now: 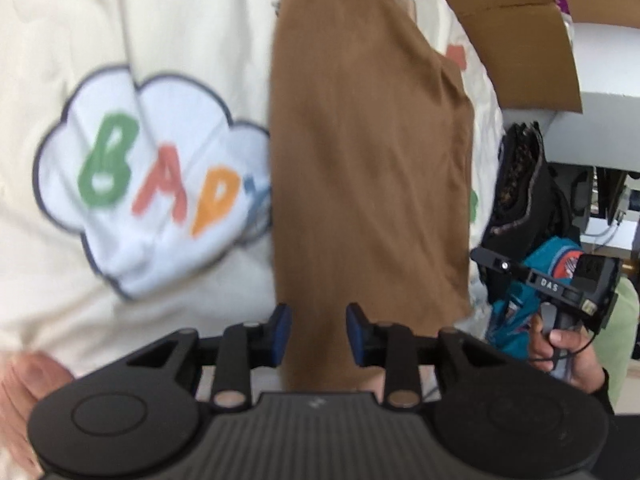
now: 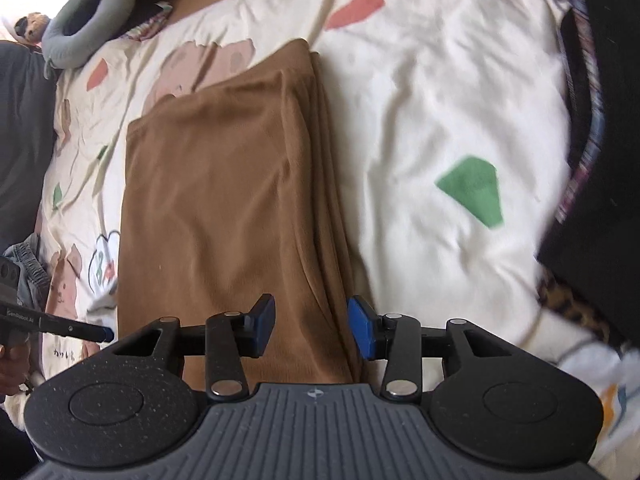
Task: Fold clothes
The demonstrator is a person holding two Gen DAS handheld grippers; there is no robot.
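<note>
A brown garment (image 1: 368, 152) lies folded into a long strip on a cream bedspread (image 1: 160, 20) printed with a cloud and coloured letters. My left gripper (image 1: 318, 332) hovers over the strip's near end, open, its blue pads (image 1: 282, 332) apart with brown cloth showing in the gap and no pad pressing on it. In the right wrist view the same brown garment (image 2: 224, 200) runs away from me on the bedspread (image 2: 440, 100). My right gripper (image 2: 312, 328) stands open above its near right edge. A hand holds that right gripper (image 1: 560, 284) at the bed's right side.
A cardboard box (image 1: 520, 20) stands beyond the bed. Dark clothes (image 1: 520, 184) and a teal garment (image 1: 516, 308) are piled at the right edge. A grey neck pillow (image 2: 80, 24), a jeans heap (image 2: 28, 268) and a black item (image 2: 600, 120) border the bedspread.
</note>
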